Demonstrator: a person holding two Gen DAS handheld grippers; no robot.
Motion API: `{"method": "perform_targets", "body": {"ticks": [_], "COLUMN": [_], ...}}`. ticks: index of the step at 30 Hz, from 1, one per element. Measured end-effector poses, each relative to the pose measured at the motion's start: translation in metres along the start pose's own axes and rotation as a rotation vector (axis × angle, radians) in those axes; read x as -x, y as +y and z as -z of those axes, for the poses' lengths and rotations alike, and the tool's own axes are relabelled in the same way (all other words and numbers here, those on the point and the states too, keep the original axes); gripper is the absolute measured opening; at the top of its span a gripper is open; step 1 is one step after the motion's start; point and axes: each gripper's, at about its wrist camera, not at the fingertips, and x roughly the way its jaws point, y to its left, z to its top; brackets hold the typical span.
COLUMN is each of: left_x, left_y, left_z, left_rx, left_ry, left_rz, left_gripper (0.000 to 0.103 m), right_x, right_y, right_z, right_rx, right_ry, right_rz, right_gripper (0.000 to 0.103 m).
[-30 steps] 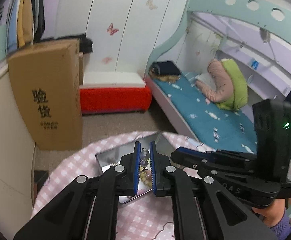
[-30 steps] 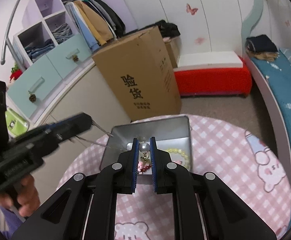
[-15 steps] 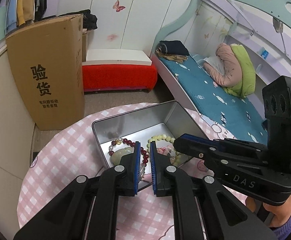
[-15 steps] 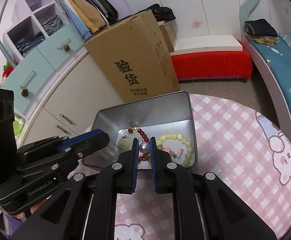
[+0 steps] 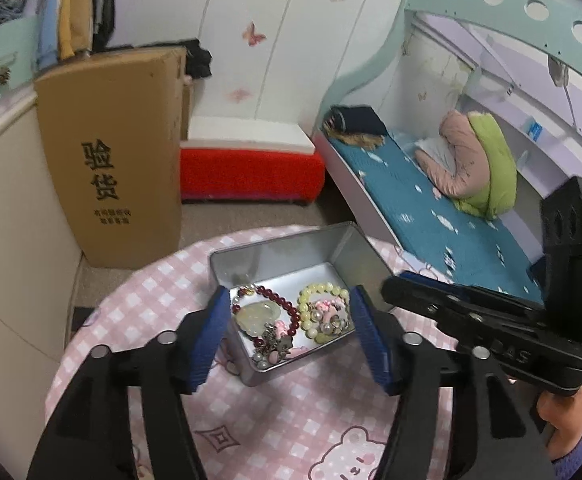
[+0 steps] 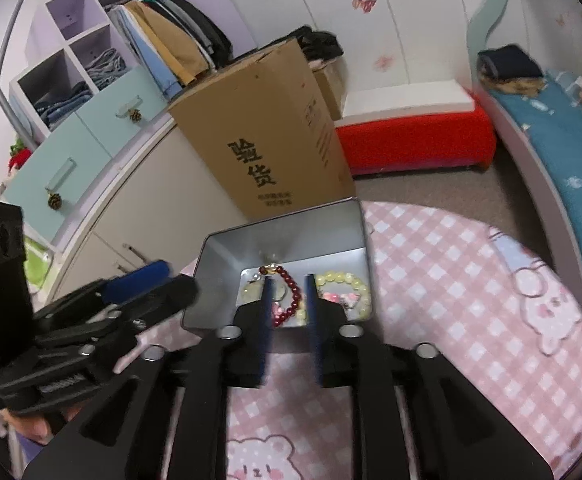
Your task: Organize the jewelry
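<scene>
Jewelry (image 5: 291, 322) lies in tin (image 5: 275, 252). Left gripper (image 5: 287, 328) spread wide, empty; right gripper (image 6: 289, 312) parted, empty. Deposit step apparently done; next: retract both.

The left wrist view looks forward and down between its own fingers (image 5: 215, 332) at the tin (image 5: 361, 252) near the table's (image 5: 291, 420) far edge, close in; beyond lie the box (image 5: 111, 160) at left and the bed (image 5: 431, 216) at right; the right gripper (image 5: 491, 328) crosses its right side. The right wrist view looks the same way from a little further right, close over the tin (image 6: 227, 264); it takes in the wardrobe (image 6: 91, 128) at left, with the left gripper (image 6: 111, 320) low on that side. Both share tin, table, box and bed.
</scene>
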Motion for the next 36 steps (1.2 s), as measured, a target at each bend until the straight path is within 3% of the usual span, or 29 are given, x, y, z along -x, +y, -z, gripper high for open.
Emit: {"method": "perform_targets", "body": {"ticks": [1,3,5,9,11,18,36], "left_x": [0.007,0.021,0.04,0.076,0.095,0.147,0.237], "left_y": [-0.001,-0.002,-0.004,-0.009,-0.017,-0.046,-0.107], "left_z": [0.001,0.003,0.008,0.017,0.025,0.05,0.089], "left_rx": [0.002,0.007,0.012,0.019,0.007,-0.028,-0.122], "left_ry": [-0.011,-0.047,-0.088,-0.149,-0.191,-0.257,-0.46], "left_rz": [-0.013,-0.045,-0.095,-0.141,-0.178,-0.182,-0.276], "left_gripper": [0.068,0.08,0.083,0.094,0.094,0.095,0.096], "right_x": [0.009,0.023,0.043,0.081,0.096,0.154,0.264], "right_y": [0.002,0.006,0.012,0.025,0.031,0.069,0.108], "right_z": [0.001,0.003,0.008,0.021,0.025,0.052,0.101], "right_rx": [0.009,0.03,0.052,0.102,0.113,0.218,0.283], "right_ry": [-0.024,-0.045,-0.07,-0.135,-0.161,-0.248,-0.441], "right_rz": [0.017,0.036,0.045,0.104,0.121,0.184,0.269], "right_gripper": [0.063,0.065,0.066,0.082,0.085,0.091,0.093]}}
